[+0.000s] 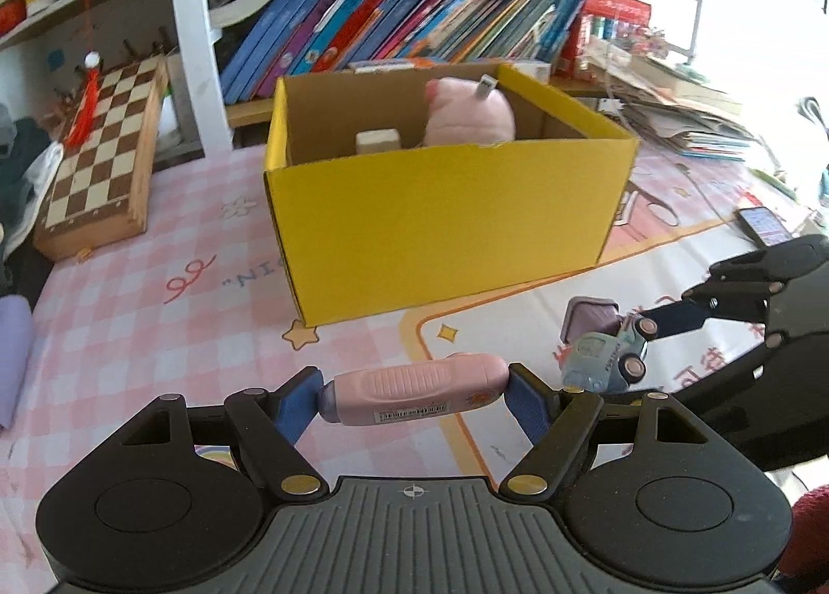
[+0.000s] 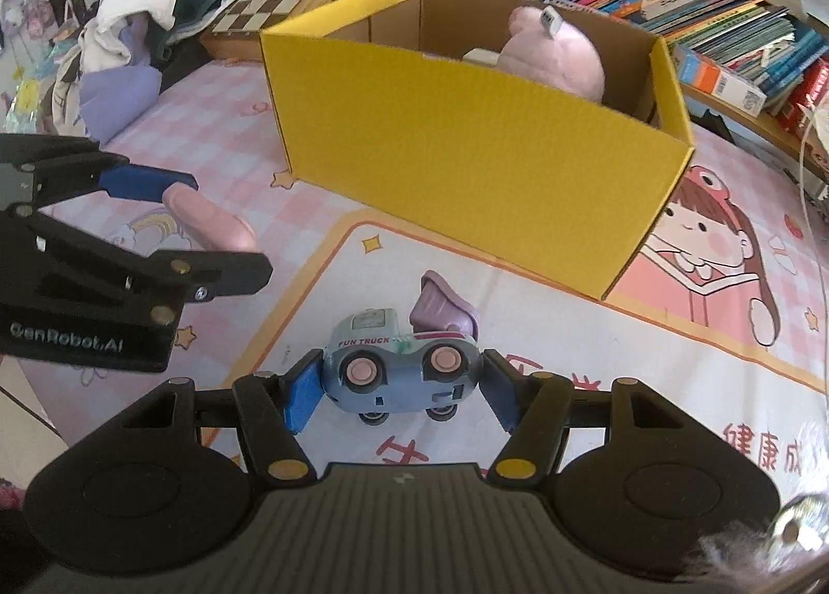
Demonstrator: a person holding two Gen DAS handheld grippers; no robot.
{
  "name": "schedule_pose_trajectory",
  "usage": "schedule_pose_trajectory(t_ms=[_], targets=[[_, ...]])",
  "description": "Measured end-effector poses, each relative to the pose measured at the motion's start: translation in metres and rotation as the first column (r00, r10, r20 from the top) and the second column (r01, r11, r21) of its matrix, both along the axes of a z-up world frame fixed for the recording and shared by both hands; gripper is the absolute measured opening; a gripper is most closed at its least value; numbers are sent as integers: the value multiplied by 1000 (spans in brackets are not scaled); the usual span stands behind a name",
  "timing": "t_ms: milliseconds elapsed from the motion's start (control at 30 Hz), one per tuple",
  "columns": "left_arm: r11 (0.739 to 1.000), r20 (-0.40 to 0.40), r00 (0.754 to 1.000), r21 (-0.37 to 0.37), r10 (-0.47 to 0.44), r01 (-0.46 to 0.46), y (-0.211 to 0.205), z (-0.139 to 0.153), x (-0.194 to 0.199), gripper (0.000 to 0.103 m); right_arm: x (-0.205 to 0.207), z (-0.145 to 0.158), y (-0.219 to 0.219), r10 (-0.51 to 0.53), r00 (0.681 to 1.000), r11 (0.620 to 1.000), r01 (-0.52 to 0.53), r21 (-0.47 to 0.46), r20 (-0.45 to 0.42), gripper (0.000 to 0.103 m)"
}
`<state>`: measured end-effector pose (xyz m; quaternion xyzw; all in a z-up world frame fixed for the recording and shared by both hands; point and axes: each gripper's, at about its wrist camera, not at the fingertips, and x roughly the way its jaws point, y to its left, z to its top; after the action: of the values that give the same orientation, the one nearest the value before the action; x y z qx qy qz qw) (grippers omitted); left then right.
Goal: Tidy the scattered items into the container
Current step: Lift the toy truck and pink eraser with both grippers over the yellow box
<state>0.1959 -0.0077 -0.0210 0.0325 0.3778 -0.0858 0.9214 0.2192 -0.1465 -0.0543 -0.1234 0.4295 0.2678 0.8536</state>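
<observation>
A: What has the left gripper (image 1: 417, 394) got?
B: Its blue pads are clamped on the two ends of a pink ribbed case (image 1: 414, 389) with a barcode sticker, held crosswise above the pink checked mat (image 1: 155, 324). What kind of case it is I cannot tell.

A: And the right gripper (image 2: 399, 389)?
B: Closed on a pale blue toy truck (image 2: 401, 368), pads against its front and back. It is tipped on its side, pink wheels facing the camera, "FUN TRUCK" readable. Its purple tipper (image 2: 440, 306) is raised.

A: Where is the container?
B: The yellow cardboard box (image 1: 445, 216) stands on the mat beyond both grippers, open on top. Its near wall hides most of the inside. Only the top of a pink plush toy (image 1: 469, 112) with a white tag shows, plus the top of a cream block (image 1: 378, 141) I cannot identify.

A: Anything else?
B: A chessboard (image 1: 98, 154) lies left of the box, leaning books (image 1: 394, 19) behind it, and a phone (image 1: 764, 225) partly hidden behind the right gripper.
</observation>
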Motion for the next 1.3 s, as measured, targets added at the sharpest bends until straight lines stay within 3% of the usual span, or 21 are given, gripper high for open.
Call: schedule_pose_trajectory(t_ms=[367, 733, 1067, 1300], targets=[[997, 103, 991, 3, -83, 83, 7, 41, -11, 78, -9, 52, -13, -5, 996, 1000, 3, 24, 90, 62], [995, 268, 958, 14, -103, 103, 3, 95, 10, 78, 12, 108, -19, 46, 969, 998, -57, 38, 242, 62], [998, 324, 944, 41, -65, 54, 1, 113, 49, 78, 60, 130, -18, 99, 940, 994, -108, 10, 326, 62], [997, 284, 957, 63, -55, 39, -3, 100, 76, 78, 105, 128, -10, 144, 935, 989, -144, -23, 325, 62]])
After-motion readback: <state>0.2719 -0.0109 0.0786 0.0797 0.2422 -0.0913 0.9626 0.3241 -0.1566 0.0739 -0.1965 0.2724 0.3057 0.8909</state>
